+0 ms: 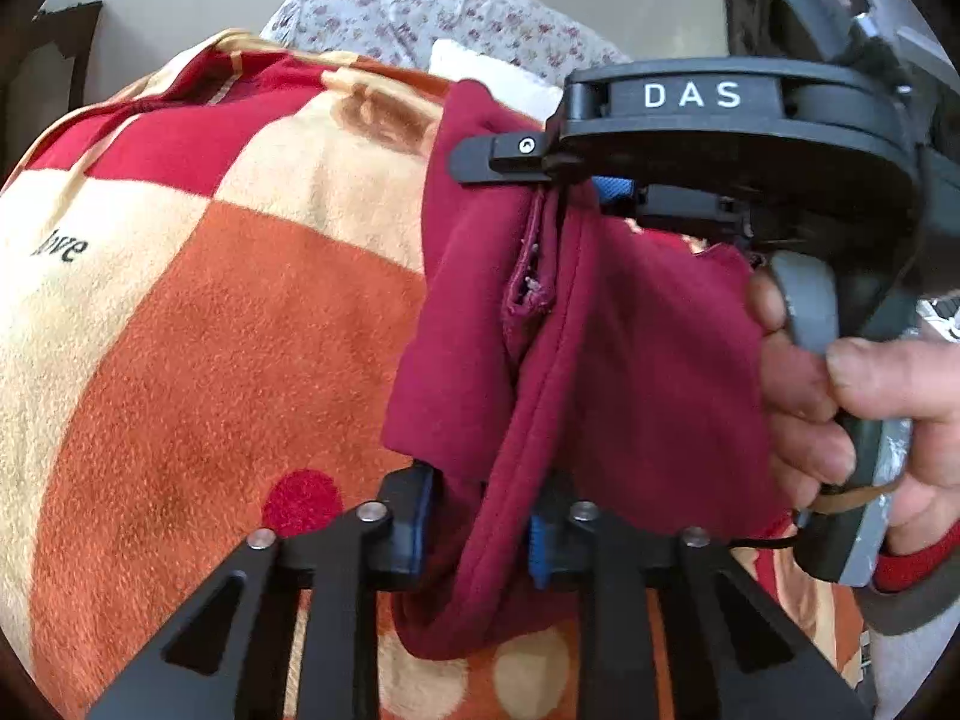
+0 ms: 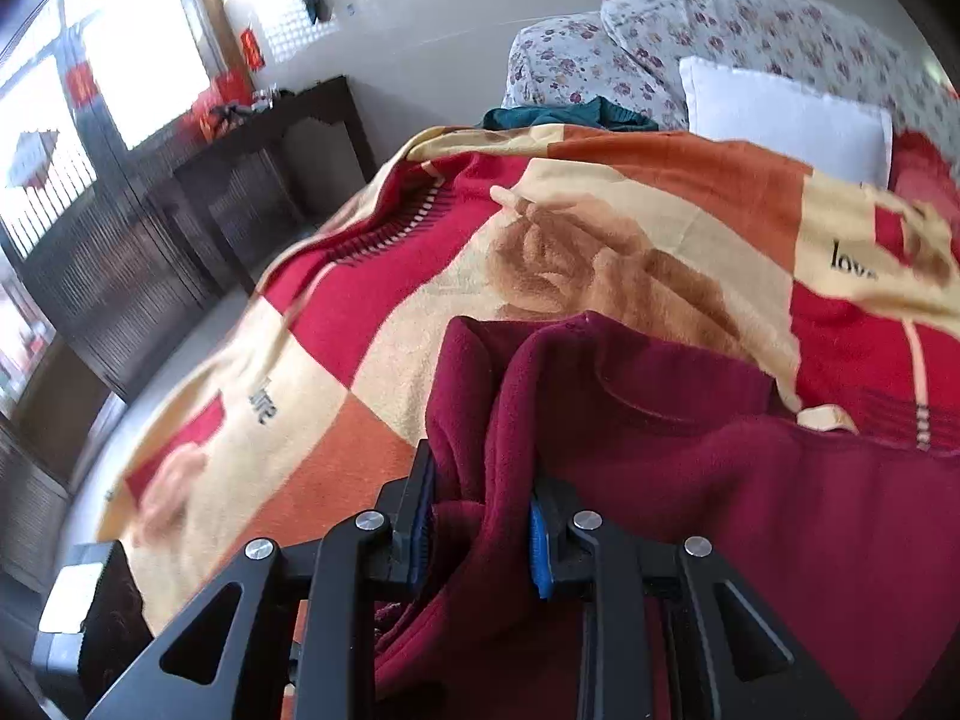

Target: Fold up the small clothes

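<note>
Left black two-finger gripper with blue pads (image 1: 480, 531): jaws pinched on a bunched fold of the dark maroon fleece garment (image 1: 576, 336), cloth filling the gap between the pads. Right black two-finger gripper with blue pads (image 2: 480, 531): likewise clamped on a thick roll of the same garment (image 2: 690, 450). In the left wrist view the right gripper (image 1: 570, 180) enters from the upper right, its body marked "DAS", fingertips buried in the cloth near a seam; the person's right hand (image 1: 840, 396) wraps its grey handle. Garment hangs lifted between the two grippers, above the fleece blanket in red, orange and cream checks (image 2: 600, 228). Beyond the blanket: a white pillow (image 2: 786, 120), a floral-print cushion (image 2: 750, 24), a dark teal cloth (image 2: 564, 114). Dark wooden cabinet (image 2: 240, 180) at left by bright windows.
</note>
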`<state>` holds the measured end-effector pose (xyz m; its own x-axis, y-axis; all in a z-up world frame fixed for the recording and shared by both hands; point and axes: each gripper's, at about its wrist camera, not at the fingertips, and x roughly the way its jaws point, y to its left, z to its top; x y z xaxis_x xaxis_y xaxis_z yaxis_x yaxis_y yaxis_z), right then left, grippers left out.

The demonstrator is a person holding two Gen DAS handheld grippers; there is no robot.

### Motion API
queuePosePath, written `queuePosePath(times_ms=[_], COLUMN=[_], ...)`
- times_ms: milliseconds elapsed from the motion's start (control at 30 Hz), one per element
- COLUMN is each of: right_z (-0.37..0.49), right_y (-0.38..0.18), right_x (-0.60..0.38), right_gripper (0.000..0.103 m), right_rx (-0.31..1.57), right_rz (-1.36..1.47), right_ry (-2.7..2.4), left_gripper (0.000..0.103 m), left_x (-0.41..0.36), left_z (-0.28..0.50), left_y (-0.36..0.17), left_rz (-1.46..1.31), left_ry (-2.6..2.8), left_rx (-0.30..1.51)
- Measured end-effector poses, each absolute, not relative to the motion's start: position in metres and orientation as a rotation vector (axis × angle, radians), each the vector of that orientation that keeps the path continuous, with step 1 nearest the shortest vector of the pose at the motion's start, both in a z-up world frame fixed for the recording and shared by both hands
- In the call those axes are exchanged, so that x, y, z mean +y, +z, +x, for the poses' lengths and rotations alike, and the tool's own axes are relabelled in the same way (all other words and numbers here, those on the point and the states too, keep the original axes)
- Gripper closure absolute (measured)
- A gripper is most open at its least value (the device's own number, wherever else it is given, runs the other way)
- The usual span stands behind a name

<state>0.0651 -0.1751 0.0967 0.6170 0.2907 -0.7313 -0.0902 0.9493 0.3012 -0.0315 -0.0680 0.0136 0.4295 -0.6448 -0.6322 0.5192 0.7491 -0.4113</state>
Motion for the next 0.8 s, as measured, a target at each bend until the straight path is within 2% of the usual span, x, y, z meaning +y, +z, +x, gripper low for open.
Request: queuePosePath(times_ms=[233,500,800], right_z=[0.052,0.026,-0.024], right_y=[0.108,0.145,0.182], right_x=[-0.186,-0.215,-0.302], right_gripper=[0.077,0.077,0.082], right_rx=[0.851,0.783,0.721], right_rz=[0.279,0.268,0.231], right_ry=[0.236,0.229,0.111], left_gripper=[0.083,0.083,0.083], left_x=[-0.074,-0.097,-0.178], left_z=[-0.050,-0.083,-0.115], left_y=[0.025,0.073,0.120], left_rz=[-0.128,-0.078,0.017], left_ry=[-0.711,-0.739,-0.855], left_rx=[0.815,0.740,0.670])
